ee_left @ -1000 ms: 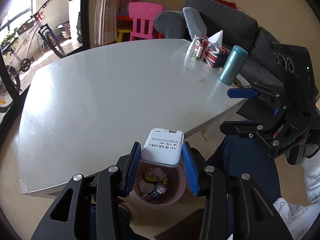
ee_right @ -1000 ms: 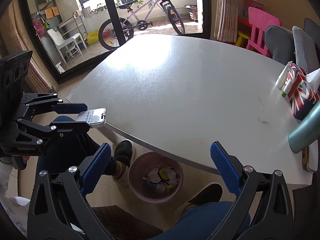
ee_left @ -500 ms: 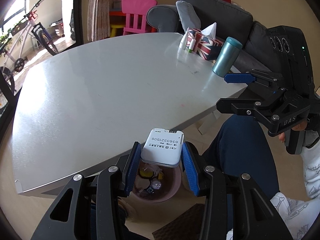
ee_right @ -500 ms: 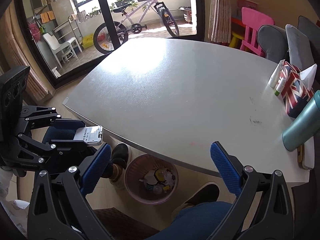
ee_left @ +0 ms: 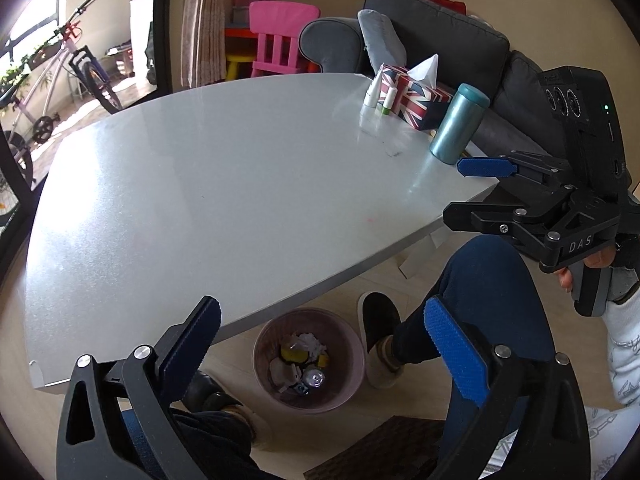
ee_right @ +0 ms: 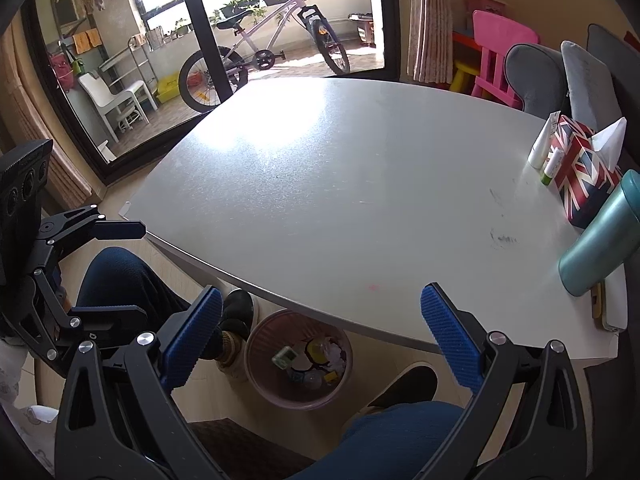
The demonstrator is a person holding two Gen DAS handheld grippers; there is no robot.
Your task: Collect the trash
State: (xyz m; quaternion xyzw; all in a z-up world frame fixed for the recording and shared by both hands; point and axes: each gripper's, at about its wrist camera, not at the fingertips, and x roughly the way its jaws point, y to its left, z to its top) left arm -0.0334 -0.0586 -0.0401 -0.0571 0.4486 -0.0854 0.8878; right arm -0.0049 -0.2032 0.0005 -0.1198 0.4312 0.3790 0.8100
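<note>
Both tongs gape wide and hold nothing as I hover them above the near edge of the grey table (ee_left: 208, 184): left tongs (ee_left: 320, 340), right tongs (ee_right: 322, 330). Below, a pink wastebasket (ee_left: 352, 344) on the floor holds crumpled paper, a can and a small white device (ee_right: 285, 357).

A pale grey table (ee_right: 360, 184) stood on light wood flooring (ee_left: 384, 280). Behind it were a grey sofa (ee_left: 440, 36), a pink child's chair (ee_right: 500, 60), and a daylit glazed door (ee_right: 200, 32) facing a bicycle (ee_right: 264, 52).
</note>
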